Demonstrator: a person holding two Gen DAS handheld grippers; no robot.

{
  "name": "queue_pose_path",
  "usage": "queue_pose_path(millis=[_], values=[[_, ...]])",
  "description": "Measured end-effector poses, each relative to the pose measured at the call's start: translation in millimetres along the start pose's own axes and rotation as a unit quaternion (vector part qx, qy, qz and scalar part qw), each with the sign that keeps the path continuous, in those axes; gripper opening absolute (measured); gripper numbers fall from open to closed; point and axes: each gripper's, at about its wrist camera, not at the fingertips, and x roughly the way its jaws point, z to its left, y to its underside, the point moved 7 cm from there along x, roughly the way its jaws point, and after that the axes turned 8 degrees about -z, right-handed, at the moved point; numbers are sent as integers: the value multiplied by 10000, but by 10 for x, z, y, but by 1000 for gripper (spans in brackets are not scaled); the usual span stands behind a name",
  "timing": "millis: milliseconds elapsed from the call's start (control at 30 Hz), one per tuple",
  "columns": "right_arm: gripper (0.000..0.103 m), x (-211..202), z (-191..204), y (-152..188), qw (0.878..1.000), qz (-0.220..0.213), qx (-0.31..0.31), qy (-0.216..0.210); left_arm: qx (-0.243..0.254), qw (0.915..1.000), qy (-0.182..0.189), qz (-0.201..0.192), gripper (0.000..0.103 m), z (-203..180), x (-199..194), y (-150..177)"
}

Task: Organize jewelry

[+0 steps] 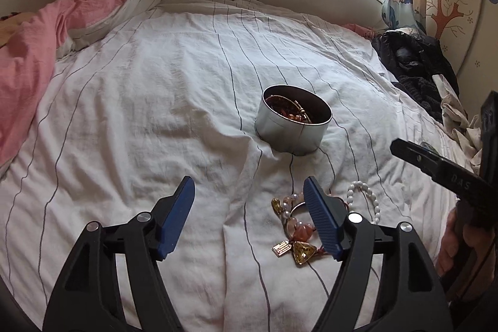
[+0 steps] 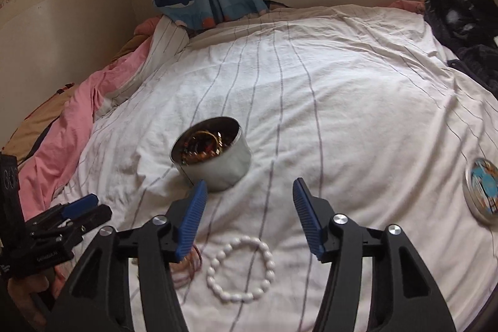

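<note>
Through the left wrist camera I am seeing the left gripper hanging spread over the striped bedsheet, pinching nothing. A beaded bracelet with gold charms is lying just beside its right finger, a white pearl bracelet next to that, and the round tin of jewelry is sitting beyond.

Through the right wrist camera the right gripper is standing spread and empty, with the white pearl bracelet lying below between its 2 fingers, the tin ahead, and a lid far right.

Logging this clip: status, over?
Left gripper and right gripper open, empty. White bead bracelet on sheet, short of tin. Nothing blocking.
</note>
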Motion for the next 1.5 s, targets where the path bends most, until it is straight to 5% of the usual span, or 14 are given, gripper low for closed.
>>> queue_pose_path(millis=[200, 533, 1500], values=[[59, -40, -380, 591, 9967, 172, 692, 395, 221, 9997, 23, -128, 77, -170, -12, 151], [69, -40, -240, 586, 9985, 58, 257, 475, -606, 9981, -124, 52, 77, 95, 201, 338], [78, -16, -177, 606, 9988, 131, 137, 449, -477, 9986, -206, -4, 81, 49, 208, 347]])
